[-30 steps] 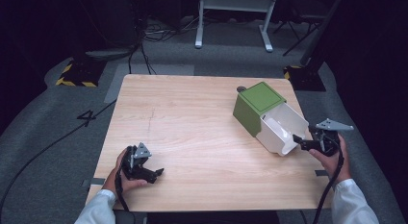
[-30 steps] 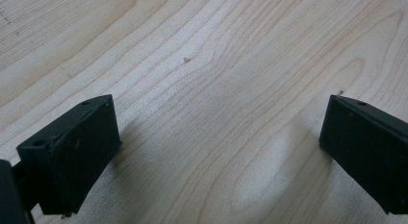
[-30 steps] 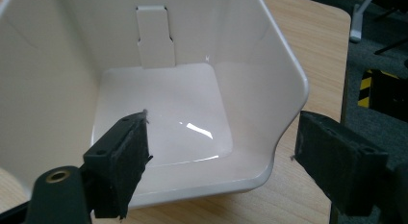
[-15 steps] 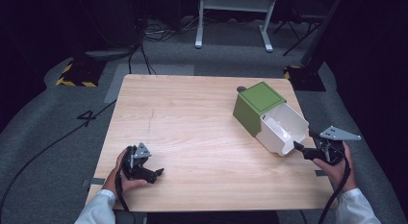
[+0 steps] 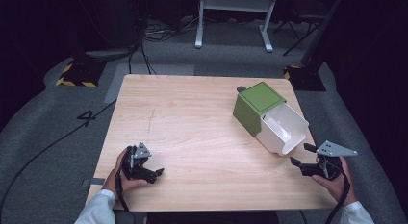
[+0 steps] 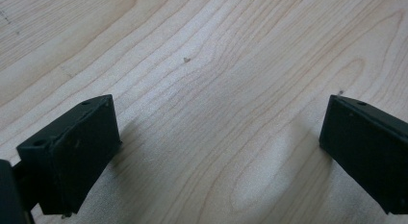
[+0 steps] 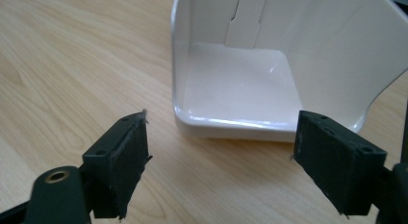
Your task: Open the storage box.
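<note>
My right claw [image 7: 219,161] hangs open just short of the white drawer [image 5: 284,129] pulled out of the green box [image 5: 256,104] at the table's [image 5: 192,123] right; I'd line up squarely first. My left claw [image 5: 153,173] rests open, empty

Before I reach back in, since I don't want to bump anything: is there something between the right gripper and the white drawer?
Nothing visible. The right gripper is open, and bare table lies between it and the white drawer.
</note>
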The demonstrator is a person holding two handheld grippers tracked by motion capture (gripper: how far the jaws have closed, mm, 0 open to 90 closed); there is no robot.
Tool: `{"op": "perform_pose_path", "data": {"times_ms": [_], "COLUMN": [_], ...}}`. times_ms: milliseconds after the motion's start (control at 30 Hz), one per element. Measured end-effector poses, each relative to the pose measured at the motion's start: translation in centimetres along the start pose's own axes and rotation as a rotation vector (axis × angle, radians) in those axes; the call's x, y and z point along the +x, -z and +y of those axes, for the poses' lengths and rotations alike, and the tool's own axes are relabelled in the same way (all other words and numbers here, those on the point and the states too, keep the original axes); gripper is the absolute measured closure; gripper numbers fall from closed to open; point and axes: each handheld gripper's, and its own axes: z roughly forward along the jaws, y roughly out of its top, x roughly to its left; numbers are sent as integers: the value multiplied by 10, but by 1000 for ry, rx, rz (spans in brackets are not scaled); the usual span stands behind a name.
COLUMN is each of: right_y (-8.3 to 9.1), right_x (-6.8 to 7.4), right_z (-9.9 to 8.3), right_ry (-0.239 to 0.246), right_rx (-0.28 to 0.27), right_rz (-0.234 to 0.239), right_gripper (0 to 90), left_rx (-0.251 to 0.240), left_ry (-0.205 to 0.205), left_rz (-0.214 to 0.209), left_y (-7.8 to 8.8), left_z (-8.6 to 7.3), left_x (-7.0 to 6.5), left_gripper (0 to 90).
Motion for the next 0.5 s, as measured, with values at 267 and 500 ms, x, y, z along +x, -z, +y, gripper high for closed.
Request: {"op": "perform_pose_path", "data": {"times_ms": [267,500], "right_y": [-2,-6], "right_x": [4,2], "right_z": [-20,-36], "right_ry": [5,-12], "right_rx": [35,65], "right_rz": [5,4], "right_gripper": [201,201], "left_rx": [0,-1], "left_ry": [0,0], "left_rz": [0,1], "left_y": [0,0], "left_z": [0,0], "left_x": [0,0], "left_gripper": [5,5]}}
